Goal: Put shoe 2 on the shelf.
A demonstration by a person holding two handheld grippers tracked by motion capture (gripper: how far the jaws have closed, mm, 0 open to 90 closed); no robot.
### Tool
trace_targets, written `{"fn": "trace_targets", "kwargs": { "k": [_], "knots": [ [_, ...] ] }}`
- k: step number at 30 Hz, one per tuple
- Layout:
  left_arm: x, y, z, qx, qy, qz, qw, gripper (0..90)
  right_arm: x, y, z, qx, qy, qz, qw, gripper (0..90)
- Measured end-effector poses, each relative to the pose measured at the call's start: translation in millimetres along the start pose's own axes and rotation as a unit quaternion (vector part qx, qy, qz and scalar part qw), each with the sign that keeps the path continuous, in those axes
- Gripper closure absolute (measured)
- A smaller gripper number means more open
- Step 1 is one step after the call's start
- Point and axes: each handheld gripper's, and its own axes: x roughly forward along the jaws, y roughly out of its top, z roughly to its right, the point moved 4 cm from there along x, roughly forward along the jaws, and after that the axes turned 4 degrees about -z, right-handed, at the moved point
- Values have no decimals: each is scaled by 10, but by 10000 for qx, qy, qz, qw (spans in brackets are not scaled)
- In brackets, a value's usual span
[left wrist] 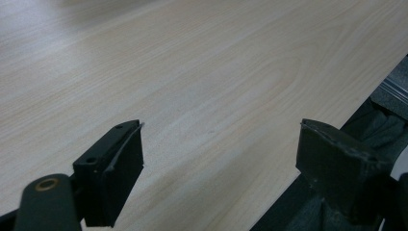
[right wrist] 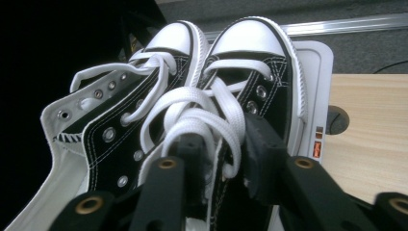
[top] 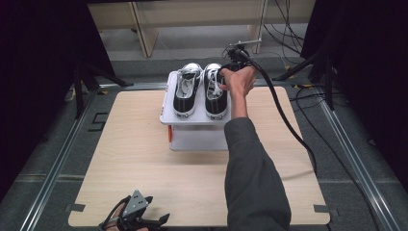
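the right gripper [right wrist: 226, 159], jaws slightly apart, straddles the right black-and-white canvas sneaker [top: 215, 90] on the far white plastic stand [top: 197, 132]; loosen fully, then lift straight clear of the laces. the left gripper [left wrist: 219, 168] gapes empty, near left.

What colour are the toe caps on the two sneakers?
White, on the black canvas sneakers; clearest in the right gripper view.

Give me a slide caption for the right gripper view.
Right gripper straddling the laced side of a black-and-white sneaker, its twin alongside on a white stand.
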Motion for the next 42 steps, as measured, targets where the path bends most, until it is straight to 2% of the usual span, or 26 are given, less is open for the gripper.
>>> {"fn": "trace_targets", "kwargs": {
  "k": [1, 3, 4, 5, 8, 9, 11, 12, 13, 17, 19, 20, 21, 22, 23, 24, 25, 26, 29, 32, 34, 38, 39, 40, 41, 42],
  "knots": [
    [1, 5, -15, 106, 3, 12, 9999, 159, -4, -1, 0, -32, 36, -36, 10000, 656],
    [1, -2, -21, 133, 5, 5, 9999, 159, -30, -4, 12, -88, 14, -57, 9999, 632],
    [7, -1, -11, 56, -10, 48, 10000, 159, -46, -5, 22, -148, 13, -73, 9999, 609],
    [2, 2, -29, 146, 18, 9, 9999, 159, -70, -8, 14, -92, 33, -157, 9998, 591],
    [9, -6, -8, -28, -2, 51, 10000, 159, -126, -9, 37, -286, 113, -211, 9993, 536],
    [5, -3, -35, 114, 26, 4, 9999, 159, -187, -2, 50, -338, 135, -207, 9991, 506],
    [7, -5, -31, 52, 19, -29, 10000, 159, -214, -2, 56, -336, 119, -189, 9992, 502],
    [8, -7, -34, 64, 18, -36, 10000, 159, -246, 6, 79, -471, 157, -126, 9987, 488],
    [9, -12, -33, 61, 23, -21, 10000, 159, -287, -11, 95, -500, 307, -122, 9982, 475],
    [14, -11, -37, -54, 50, -63, 10000, 159, -362, -49, 146, -467, 470, -65, 9978, 456],
    [15, -6, -56, 67, 67, -25, 10000, 159, -426, -104, 199, -446, 527, -88, 9976, 446],
    [13, -13, -48, -5, 39, -46, 10000, 159, -460, -134, 216, -446, 575, -101, 9973, 437],
    [21, -10, -62, 33, 67, -5, 10000, 159, -477, -151, 265, -646, 603, 14, 9961, 427],
    [21, -8, -71, 56, 79, -19, 10000, 159, -549, -214, 314, -669, 856, 58, 9941, 424],
    [22, -8, -73, 23, 81, -29, 10000, 159, -549, -214, 314, -669, 856, 58, 9941, 424],
    [22, -13, -76, -45, 77, -39, 10000, 159, -638, -296, 359, -729, 1034, 124, 9919, 415],
    [22, -13, -76, -45, 77, -39, 10000, 159, -638, -296, 359, -729, 1034, 124, 9919, 415],
    [23, -16, -76, -166, 81, -43, 9998, 159, -704, -362, 405, -794, 1090, 165, 9907, 412],
    [19, -14, -89, -174, 91, -58, 9998, 159, -817, -482, 494, -889, 1166, 250, 9889, 406],
    [37, -1, -83, -294, 36, 71, 9995, 159, -887, -572, 559, -947, 1124, 317, 9886, 402],
    [32, -8, -103, -224, 97, -38, 9997, 159, -957, -683, 637, -1022, 1045, 331, 9887, 393],
    [40, -1, -119, -187, 119, 7, 9998, 159, -1049, -883, 791, -1043, 921, 379, 9895, 379],
    [39, -4, -134, -122, 120, 25, 9999, 159, -1081, -1000, 872, -1055, 846, 390, 9900, 374],
    [39, -4, -134, -122, 120, 25, 9999, 159, -1081, -1000, 872, -1055, 846, 390, 9900, 374],
    [44, -3, -107, -367, 102, 78, 9992, 159, -1104, -1116, 952, -1063, 807, 386, 9903, 365],
    [44, -3, -107, -367, 102, 78, 9992, 159, -1104, -1116, 952, -1063, 807, 386, 9903, 365]
  ]
}}
